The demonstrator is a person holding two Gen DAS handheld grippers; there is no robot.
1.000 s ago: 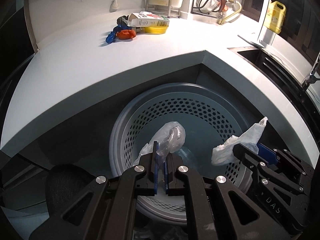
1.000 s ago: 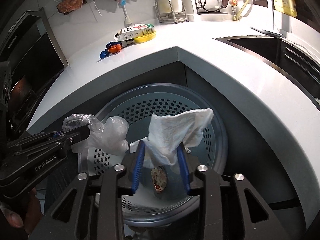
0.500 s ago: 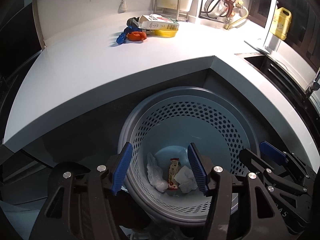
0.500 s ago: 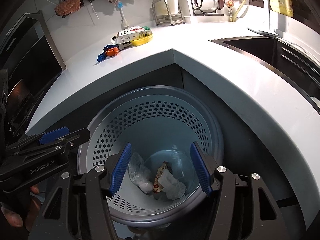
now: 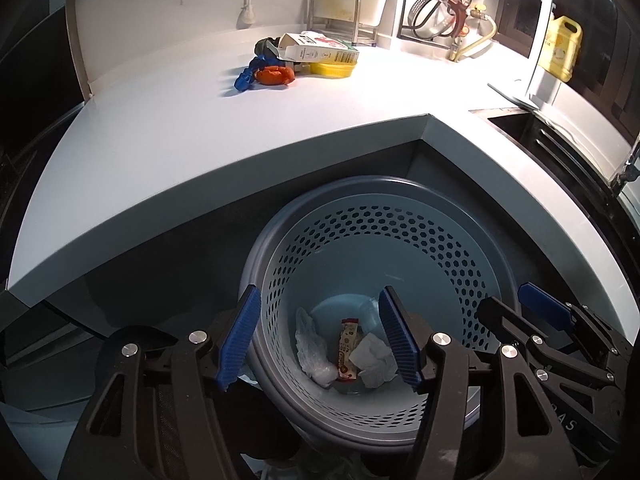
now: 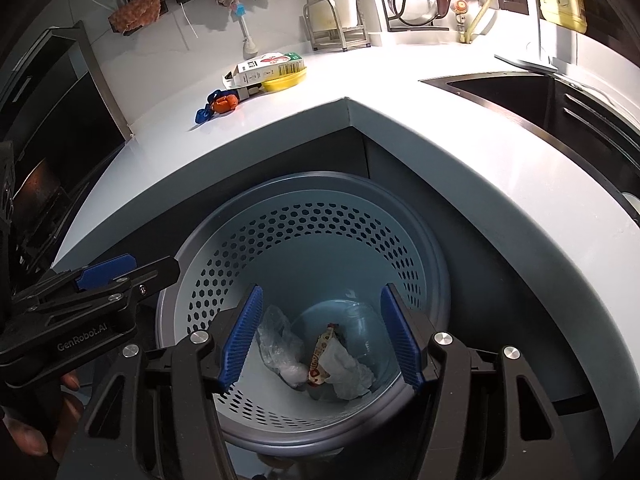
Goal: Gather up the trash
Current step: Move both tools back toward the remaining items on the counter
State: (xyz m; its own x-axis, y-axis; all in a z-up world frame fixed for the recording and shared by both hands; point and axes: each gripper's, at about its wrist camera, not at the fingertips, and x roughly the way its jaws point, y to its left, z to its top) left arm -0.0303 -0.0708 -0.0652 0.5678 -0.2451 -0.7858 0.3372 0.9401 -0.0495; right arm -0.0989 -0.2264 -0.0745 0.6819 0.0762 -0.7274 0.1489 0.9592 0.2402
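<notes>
Dropped a second ago, the plastic bag [image 5: 310,346] and tissue [image 5: 372,362] now lie with a snack wrapper [image 5: 347,350] at the bottom of the bin [image 5: 400,248]; the left tool [image 5: 318,338] is opening, nothing between its jaws, the right tool [image 6: 320,336] released and empty; 2 loads are in, but a carton [image 5: 316,50] and bright scraps [image 5: 266,76] wait on the counter [image 5: 200,128]

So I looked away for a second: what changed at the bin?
Both tongs let go. The left tongs, jaws opening, dropped the clear plastic bag; the right tongs dropped the white tissue. Both now lie in the basket beside the snack wrapper. The trash on the counter stayed.
</notes>
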